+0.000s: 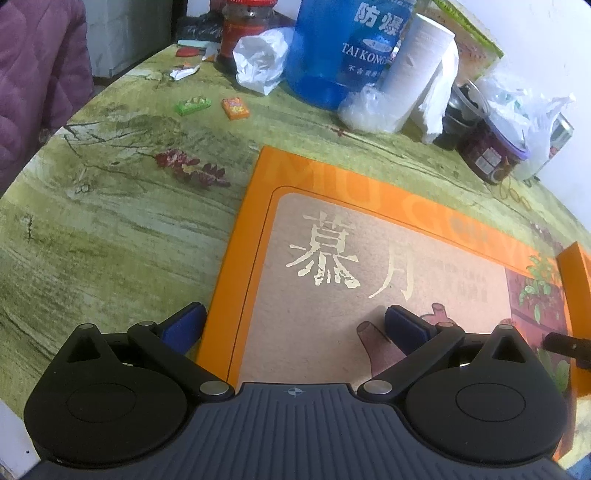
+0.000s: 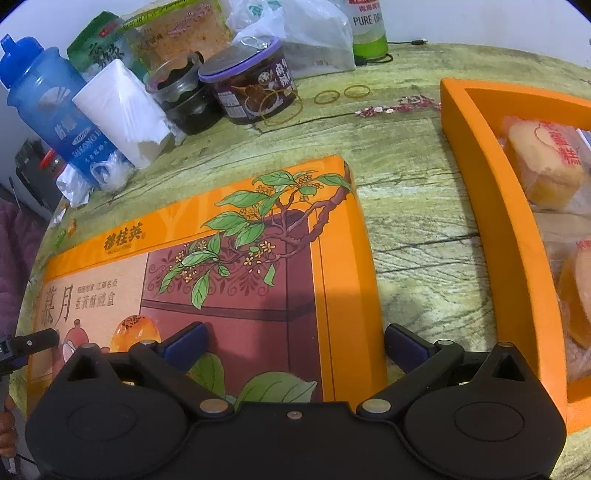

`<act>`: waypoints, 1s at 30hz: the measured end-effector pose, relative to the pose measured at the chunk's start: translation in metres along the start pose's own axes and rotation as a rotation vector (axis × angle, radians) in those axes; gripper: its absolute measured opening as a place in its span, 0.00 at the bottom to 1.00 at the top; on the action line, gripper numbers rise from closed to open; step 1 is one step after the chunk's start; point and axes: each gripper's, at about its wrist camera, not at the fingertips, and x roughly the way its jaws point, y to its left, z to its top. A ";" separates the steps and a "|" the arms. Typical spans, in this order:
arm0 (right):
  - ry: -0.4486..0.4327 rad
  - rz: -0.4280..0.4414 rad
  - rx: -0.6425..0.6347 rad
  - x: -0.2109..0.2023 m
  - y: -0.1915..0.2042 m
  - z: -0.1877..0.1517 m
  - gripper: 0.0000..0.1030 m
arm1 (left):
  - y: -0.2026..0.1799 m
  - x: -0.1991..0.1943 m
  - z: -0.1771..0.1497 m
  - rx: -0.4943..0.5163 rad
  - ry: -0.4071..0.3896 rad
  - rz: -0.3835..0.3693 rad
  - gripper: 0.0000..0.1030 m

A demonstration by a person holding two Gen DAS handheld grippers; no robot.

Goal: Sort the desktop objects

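An orange box lid (image 1: 369,258) with gold characters lies flat on the green table; it also shows in the right wrist view (image 2: 240,258), printed with a leafy branch. My left gripper (image 1: 295,325) is open and empty, straddling the lid's left edge. My right gripper (image 2: 295,339) is open and empty, straddling the lid's right edge. The open orange box base (image 2: 491,192) with wrapped pastries (image 2: 543,166) sits to the right of the lid.
At the back stand a blue water jug (image 1: 343,48), a paper roll (image 1: 417,70), a red-lidded jar (image 1: 247,26), a purple-lidded tin (image 2: 251,85) and plastic bags (image 1: 262,59). A green packet (image 1: 192,105), an orange packet (image 1: 235,108) and rubber bands (image 2: 341,94) lie loose.
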 end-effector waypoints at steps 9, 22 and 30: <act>0.015 -0.004 -0.002 -0.005 -0.003 -0.008 0.99 | -0.002 -0.004 -0.003 0.007 0.042 0.008 1.00; 0.049 0.013 -0.006 -0.014 -0.008 -0.011 0.96 | -0.003 -0.006 -0.005 0.018 0.053 0.011 1.00; 0.070 0.007 -0.036 -0.012 -0.005 -0.009 0.96 | -0.005 -0.006 -0.005 0.015 0.057 0.022 1.00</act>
